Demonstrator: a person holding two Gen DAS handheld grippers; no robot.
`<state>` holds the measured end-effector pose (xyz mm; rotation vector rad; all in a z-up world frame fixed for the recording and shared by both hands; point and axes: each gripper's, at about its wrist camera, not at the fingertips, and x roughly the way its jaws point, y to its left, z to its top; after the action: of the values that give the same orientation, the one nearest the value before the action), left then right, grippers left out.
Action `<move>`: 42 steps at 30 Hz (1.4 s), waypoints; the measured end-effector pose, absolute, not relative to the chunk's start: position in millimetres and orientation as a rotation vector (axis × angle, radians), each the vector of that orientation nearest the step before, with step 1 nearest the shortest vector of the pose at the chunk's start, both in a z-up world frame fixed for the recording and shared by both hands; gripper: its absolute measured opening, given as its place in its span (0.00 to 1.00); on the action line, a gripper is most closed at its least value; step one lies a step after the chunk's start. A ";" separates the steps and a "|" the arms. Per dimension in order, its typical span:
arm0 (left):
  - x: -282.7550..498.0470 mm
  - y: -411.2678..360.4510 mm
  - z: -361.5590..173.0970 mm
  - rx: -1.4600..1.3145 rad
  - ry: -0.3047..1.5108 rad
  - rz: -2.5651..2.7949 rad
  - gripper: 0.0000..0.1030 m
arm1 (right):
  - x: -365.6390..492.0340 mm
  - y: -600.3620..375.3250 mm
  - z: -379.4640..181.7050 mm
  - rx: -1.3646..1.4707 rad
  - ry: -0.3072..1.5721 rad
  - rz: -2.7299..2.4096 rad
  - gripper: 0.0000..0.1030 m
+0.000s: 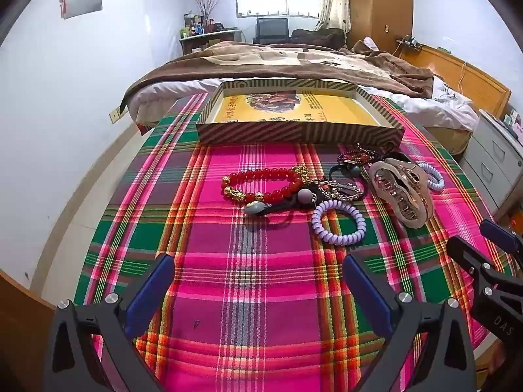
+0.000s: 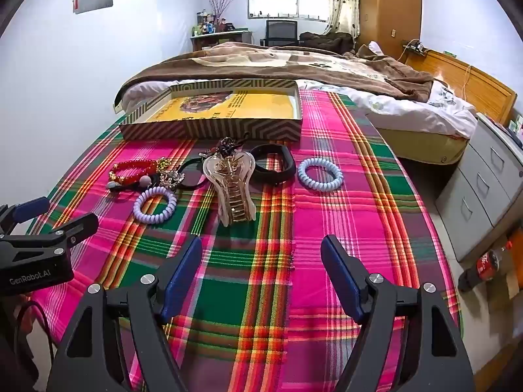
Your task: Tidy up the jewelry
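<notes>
A pile of jewelry lies on the plaid cloth: a red bead bracelet, a purple coil hair tie, a clear hair claw, a pale blue coil tie, a black band and dark hair ties with beads. Behind them is a shallow striped box with a yellow bottom. My left gripper is open and empty, short of the pile. My right gripper is open and empty, just short of the claw.
The plaid-covered table ends against a bed with a brown blanket. Grey drawers and a cola bottle stand to the right. The white wall is on the left.
</notes>
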<state>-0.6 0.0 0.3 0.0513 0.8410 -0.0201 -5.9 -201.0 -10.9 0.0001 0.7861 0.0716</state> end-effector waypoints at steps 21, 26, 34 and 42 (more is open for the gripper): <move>-4.4 11.3 2.7 0.029 0.848 0.005 1.00 | -10.7 -190.3 -4.7 -0.004 0.771 0.052 0.73; -6.7 12.2 4.5 0.026 0.846 0.006 1.00 | -12.3 -188.4 -3.0 -0.004 0.766 0.051 0.73; -7.8 12.3 5.6 0.019 0.846 -0.001 1.00 | -13.9 -186.7 -1.2 0.000 0.757 0.051 0.73; -7.6 13.2 5.7 0.017 0.843 -0.002 1.00 | -13.8 -182.2 -0.2 -0.004 0.750 0.064 0.73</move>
<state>-7.6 13.2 5.7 0.0167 0.8425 -0.0019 -13.8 -182.2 -0.2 -0.0045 0.7500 0.0638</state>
